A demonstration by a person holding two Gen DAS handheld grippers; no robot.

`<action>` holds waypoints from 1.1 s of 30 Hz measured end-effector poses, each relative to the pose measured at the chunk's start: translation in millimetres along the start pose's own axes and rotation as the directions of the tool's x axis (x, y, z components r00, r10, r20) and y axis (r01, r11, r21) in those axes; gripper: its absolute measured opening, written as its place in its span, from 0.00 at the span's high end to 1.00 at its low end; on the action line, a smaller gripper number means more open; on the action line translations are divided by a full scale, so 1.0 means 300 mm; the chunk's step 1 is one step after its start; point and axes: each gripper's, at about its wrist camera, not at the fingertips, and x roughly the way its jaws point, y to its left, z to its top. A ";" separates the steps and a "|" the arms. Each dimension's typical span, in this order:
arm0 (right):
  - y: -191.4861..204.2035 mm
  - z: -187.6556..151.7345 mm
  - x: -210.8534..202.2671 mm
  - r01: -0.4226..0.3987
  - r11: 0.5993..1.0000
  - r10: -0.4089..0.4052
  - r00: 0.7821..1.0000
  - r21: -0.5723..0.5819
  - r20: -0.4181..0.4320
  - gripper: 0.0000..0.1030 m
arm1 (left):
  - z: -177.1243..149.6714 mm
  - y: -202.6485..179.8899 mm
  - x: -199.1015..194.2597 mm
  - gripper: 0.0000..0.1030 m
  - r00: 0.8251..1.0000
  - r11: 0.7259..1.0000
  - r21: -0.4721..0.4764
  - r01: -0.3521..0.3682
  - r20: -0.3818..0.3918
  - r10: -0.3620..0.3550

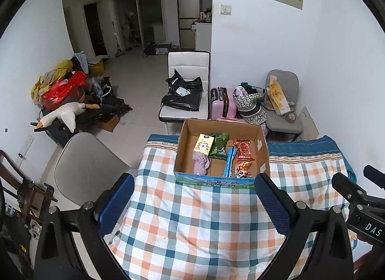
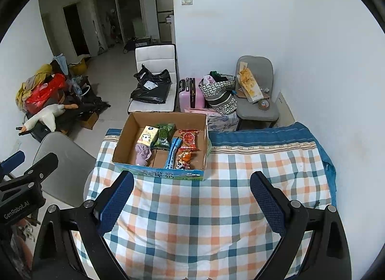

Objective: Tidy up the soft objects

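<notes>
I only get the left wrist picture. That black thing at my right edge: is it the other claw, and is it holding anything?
Observer: Yes, and the right gripper is open, with nothing between its fingers.
Operator: What is under it?
Observer: Bare checked cloth, with the cardboard box just ahead.
Operator: Any writing on my own claw?
Observer: Seen from the right wrist view, the body of the left gripper reads GenRobot.AI.

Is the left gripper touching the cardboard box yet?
Apart. The left wrist view shows the left gripper open, with checked cloth between its fingertips and the cardboard box.
</notes>
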 end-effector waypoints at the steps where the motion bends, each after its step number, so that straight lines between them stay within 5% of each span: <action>1: 0.001 0.001 0.001 -0.002 1.000 0.002 1.000 0.002 0.000 0.04 | 0.000 0.001 -0.001 0.01 1.000 1.000 0.001 0.002 -0.001 -0.002; 33: 0.010 0.022 0.012 -0.020 1.000 0.020 1.000 -0.023 0.005 0.04 | 0.001 0.006 0.001 0.01 1.000 1.000 0.007 0.002 0.008 -0.002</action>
